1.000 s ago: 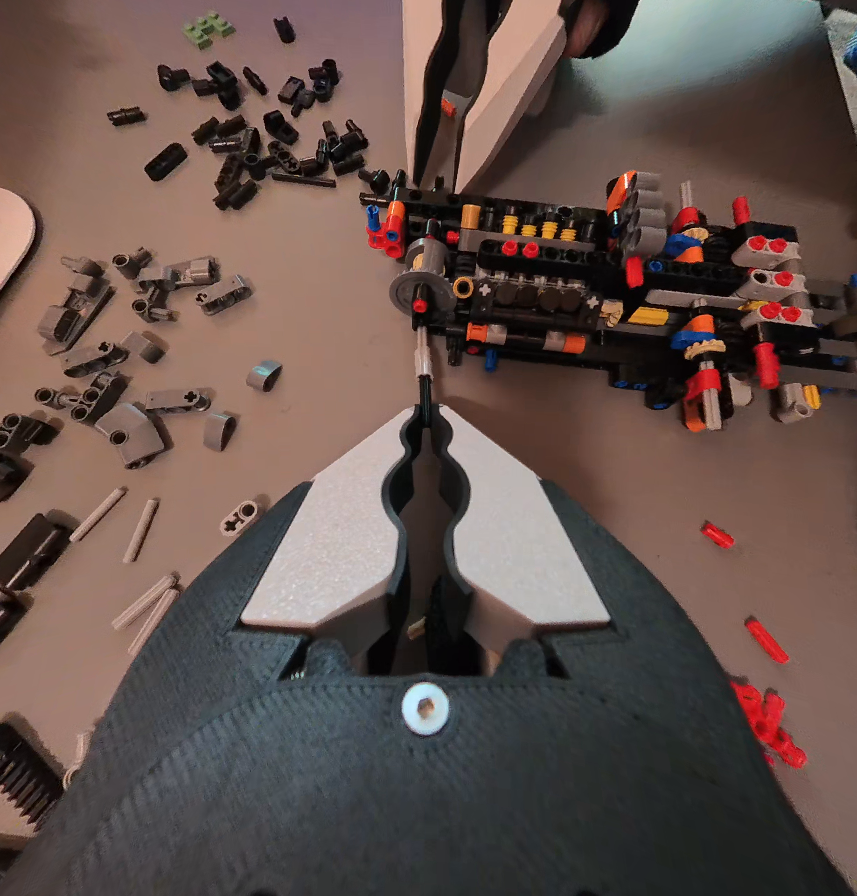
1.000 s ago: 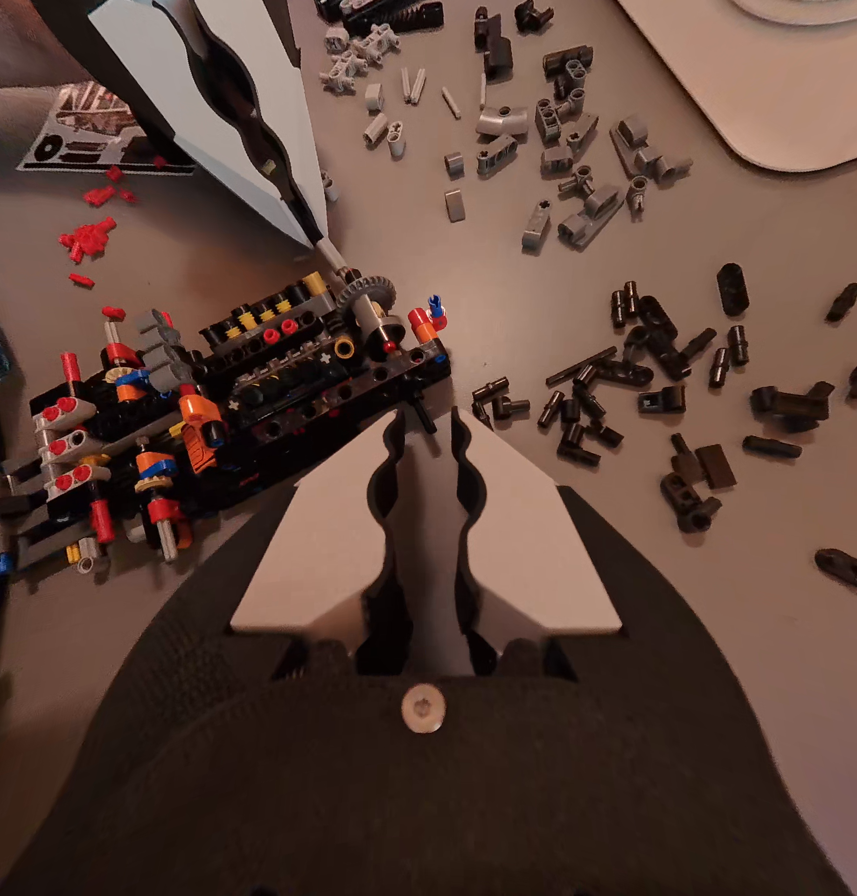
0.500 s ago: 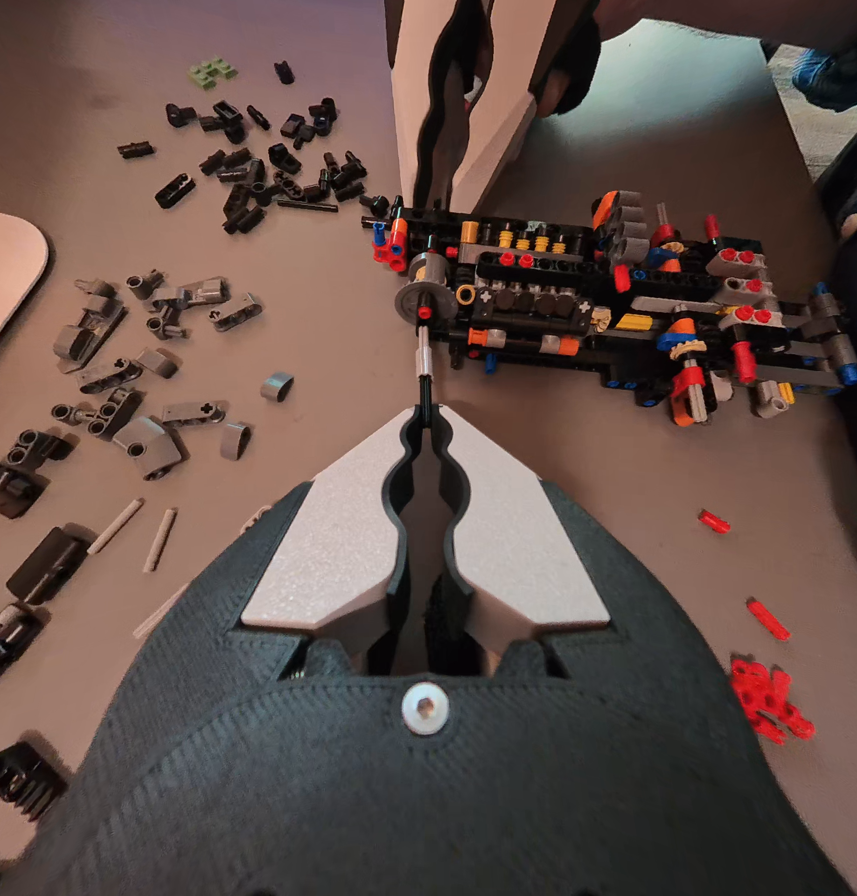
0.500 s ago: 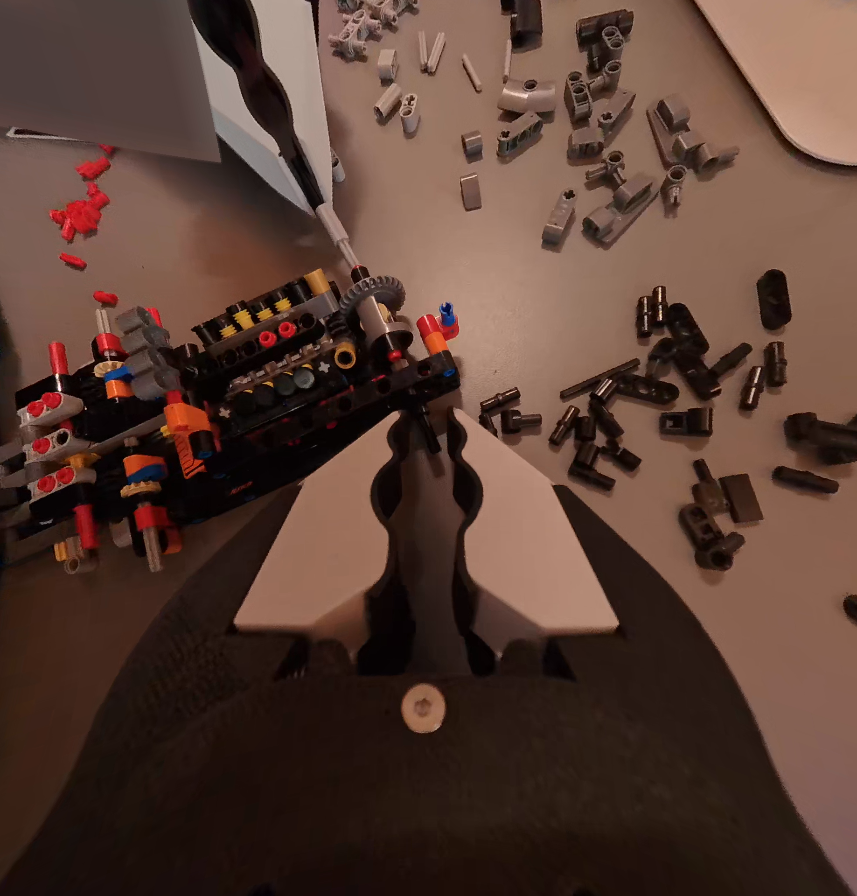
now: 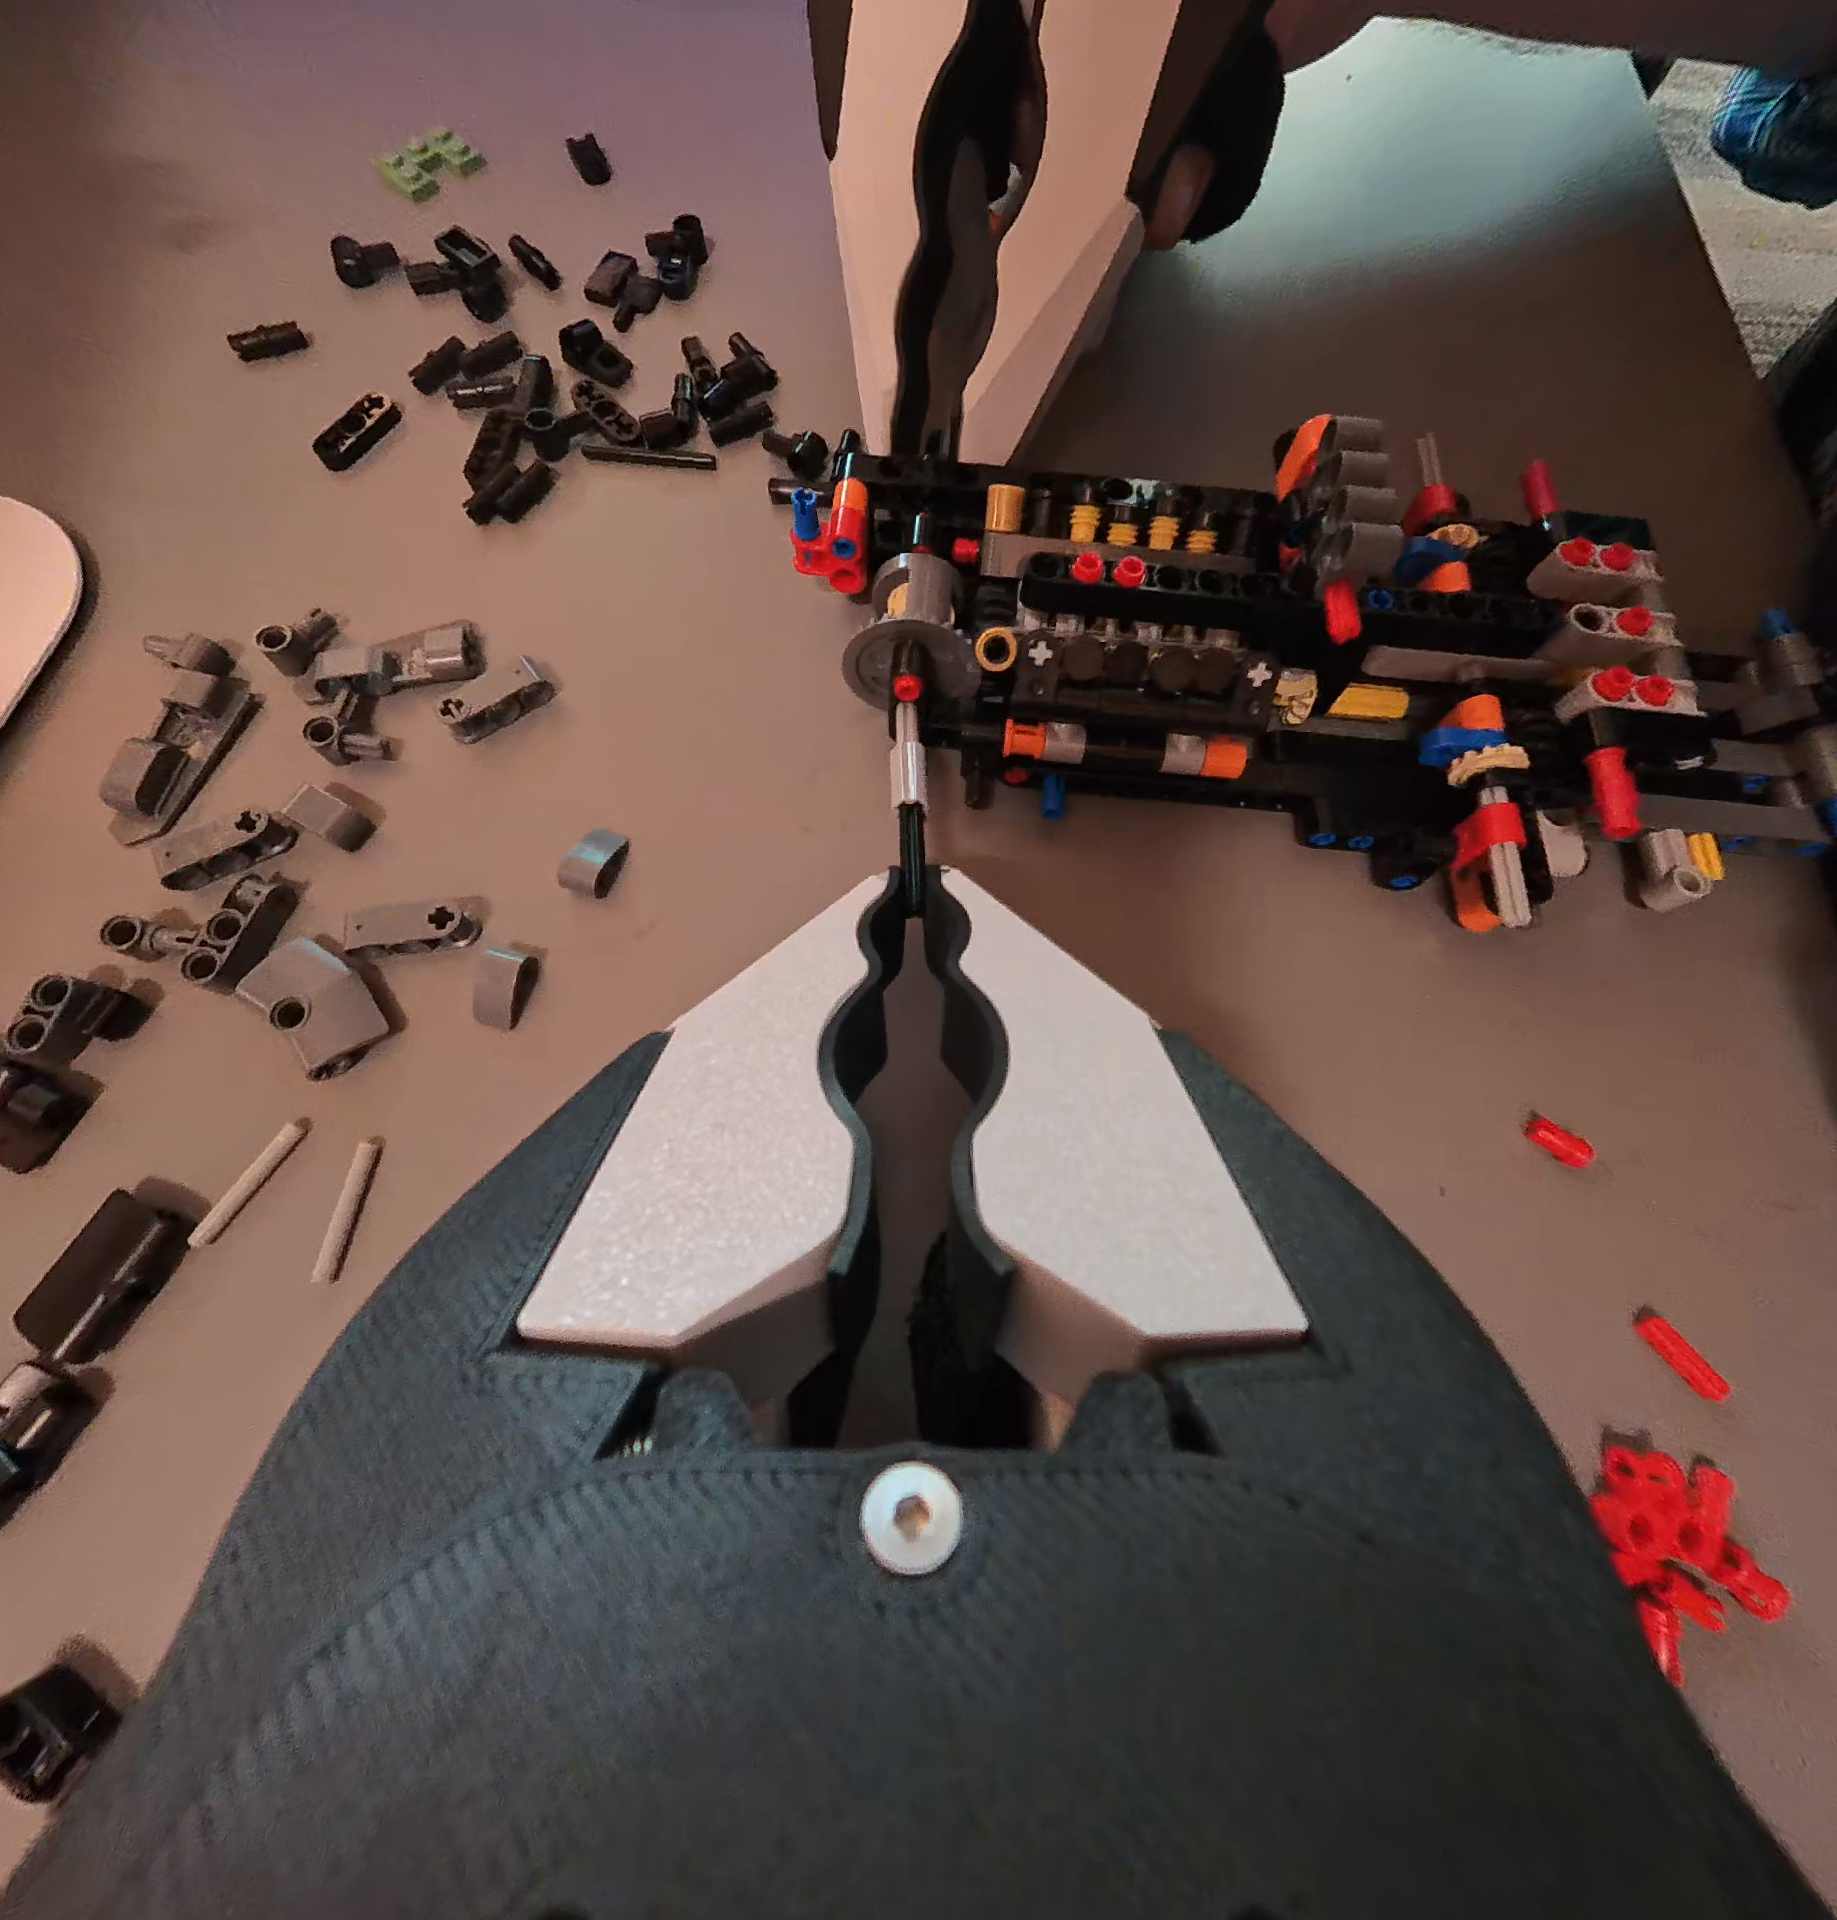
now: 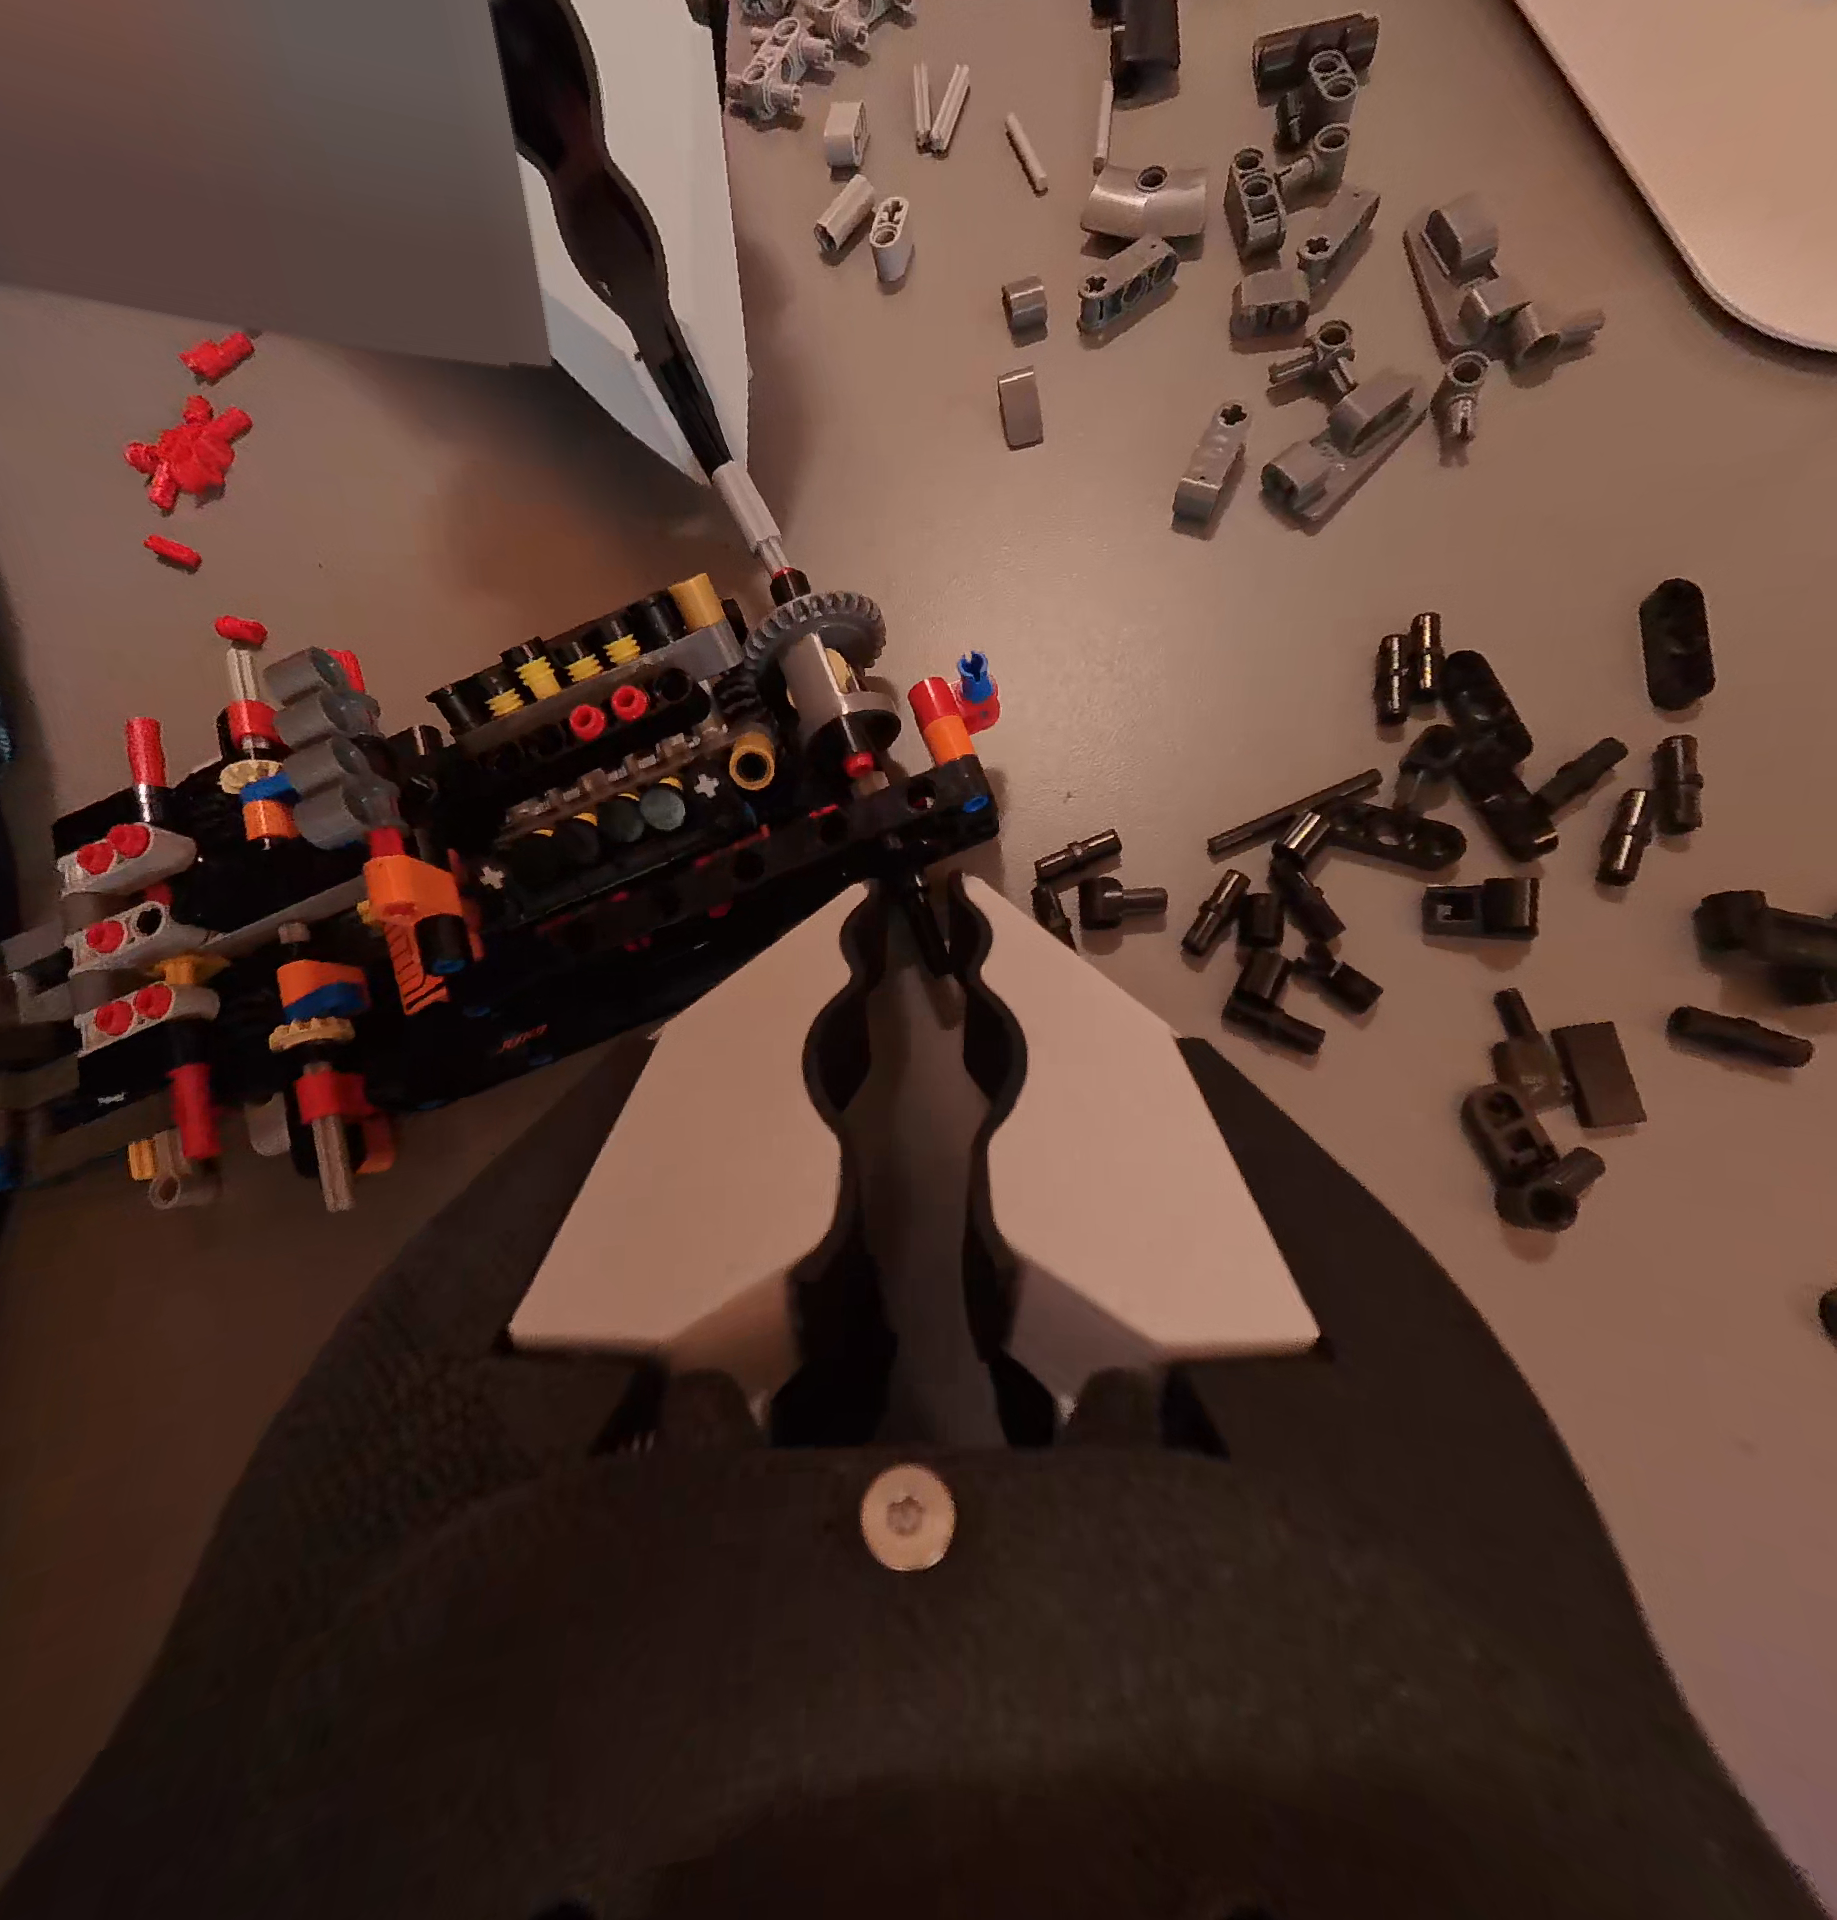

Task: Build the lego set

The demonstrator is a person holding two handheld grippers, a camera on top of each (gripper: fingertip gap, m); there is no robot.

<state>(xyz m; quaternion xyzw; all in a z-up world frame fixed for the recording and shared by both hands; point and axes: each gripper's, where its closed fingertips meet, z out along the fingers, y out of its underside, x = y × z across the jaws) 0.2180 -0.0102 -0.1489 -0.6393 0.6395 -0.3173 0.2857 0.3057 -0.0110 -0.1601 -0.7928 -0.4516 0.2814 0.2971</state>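
Lego chassis (image 5: 1257,665): half-built, knobbly hard plastic, black beams with red, yellow, orange pins, lying mid-worktop (image 5: 1309,1039). Left tongs (image 5: 912,894) pinch thin black axle (image 5: 909,847), its smooth grey sleeve (image 5: 906,764) entering toothed grey gear (image 5: 909,655). Right tongs (image 6: 919,914), narrowly parted, straddle black pin (image 6: 924,925) at frame edge. I judge: push axle straight, brace frame.
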